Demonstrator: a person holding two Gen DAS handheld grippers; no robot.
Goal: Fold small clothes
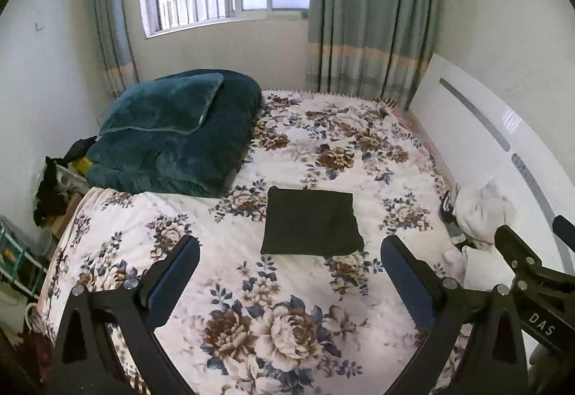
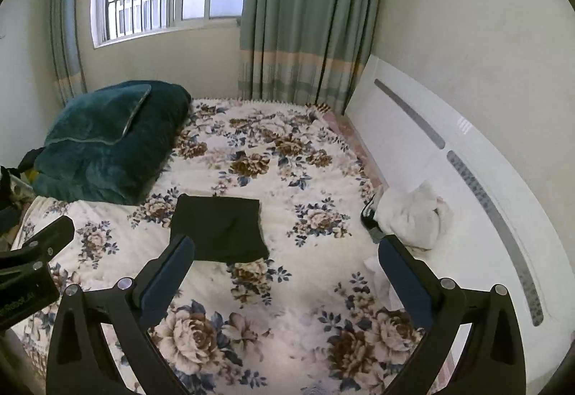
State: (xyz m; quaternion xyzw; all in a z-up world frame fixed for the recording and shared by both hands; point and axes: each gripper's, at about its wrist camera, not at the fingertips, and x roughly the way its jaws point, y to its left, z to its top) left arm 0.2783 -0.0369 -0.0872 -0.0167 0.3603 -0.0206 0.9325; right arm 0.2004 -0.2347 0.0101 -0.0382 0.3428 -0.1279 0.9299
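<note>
A dark folded garment [image 1: 311,222] lies flat in a neat rectangle on the floral bedspread [image 1: 251,287]; it also shows in the right wrist view [image 2: 219,229]. My left gripper [image 1: 289,247] is open and empty, held above the bed just in front of the garment. My right gripper [image 2: 285,247] is open and empty, to the right of the garment, its left finger [image 2: 169,272] overlapping the garment's near left corner in view. A crumpled pile of white clothes [image 2: 413,215] lies at the bed's right edge, also seen in the left wrist view [image 1: 481,211].
A folded teal blanket with a pillow [image 1: 172,132] sits at the bed's far left. A white headboard [image 2: 449,157] runs along the right wall. A window and green curtains [image 1: 366,10] stand behind the bed. Dark clutter [image 1: 50,190] lies off the bed's left side.
</note>
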